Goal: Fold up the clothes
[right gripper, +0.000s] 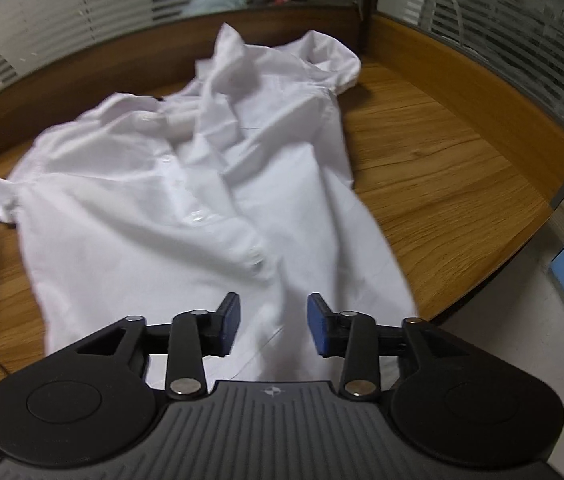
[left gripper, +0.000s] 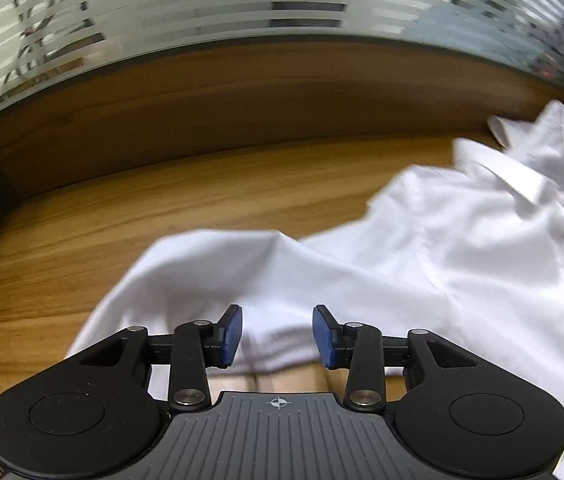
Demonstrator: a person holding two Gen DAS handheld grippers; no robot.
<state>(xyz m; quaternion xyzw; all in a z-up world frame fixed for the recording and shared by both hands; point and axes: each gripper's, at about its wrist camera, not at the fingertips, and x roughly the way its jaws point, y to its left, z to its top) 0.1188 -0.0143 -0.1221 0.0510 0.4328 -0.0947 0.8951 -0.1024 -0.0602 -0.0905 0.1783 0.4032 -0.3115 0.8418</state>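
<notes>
A white shirt (right gripper: 185,184) of thin, smooth woven cloth lies rumpled and spread on a wood-grain desk (right gripper: 442,184), its buttoned placket running away from the right gripper (right gripper: 273,330), whose blue-padded jaws stand apart, released, over the hem just ahead. The left gripper (left gripper: 277,334) likewise gapes with nothing between its pads, a folded edge of the shirt (left gripper: 402,272) right before it and the stiff collar far ahead to its right. Motion blur softens the creases; the shirt's right side is cut off in the left view.
</notes>
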